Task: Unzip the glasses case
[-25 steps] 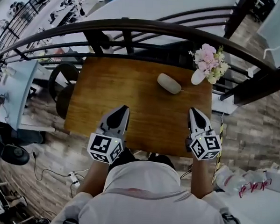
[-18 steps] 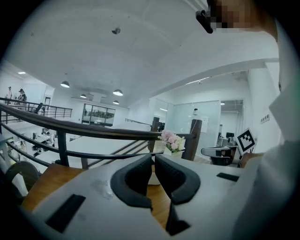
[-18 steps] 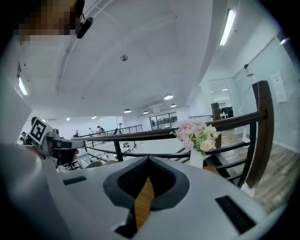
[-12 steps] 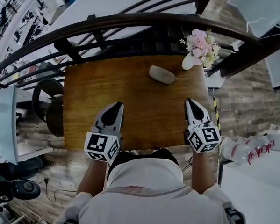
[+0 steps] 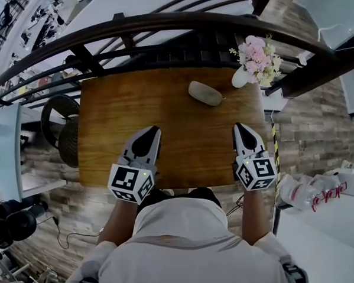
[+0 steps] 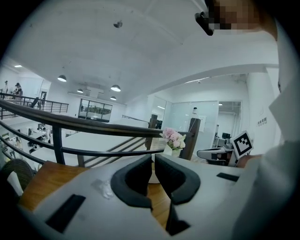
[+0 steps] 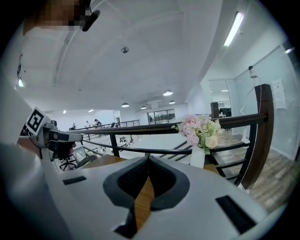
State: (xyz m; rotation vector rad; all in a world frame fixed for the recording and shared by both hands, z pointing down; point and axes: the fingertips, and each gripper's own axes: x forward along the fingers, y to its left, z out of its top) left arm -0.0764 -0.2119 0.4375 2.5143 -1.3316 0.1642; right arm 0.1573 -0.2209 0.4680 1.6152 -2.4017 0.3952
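Glasses case (image 5: pixel 205 93): on table (image 5: pixel 166 117), near flower vase (image 5: pixel 239 78)
left gripper (image 5: pixel 152 132): jaws clenched, empty
right gripper (image 5: pixel 241 128): jaws clenched, empty

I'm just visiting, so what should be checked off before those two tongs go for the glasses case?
1. Glasses case lies on the table, in plain sight: ok.
2. Only bare wood between both tongs and the case, nothing in the way: ok.
3. Left tongs open, ready to grip: not ok, shut and empty.
4. Right tongs open, ready to grip: not ok, shut and empty.
5. Where the zipper pull sits: cannot tell, too small.
6. Flower vase stands apart from the case: ok, though close by.
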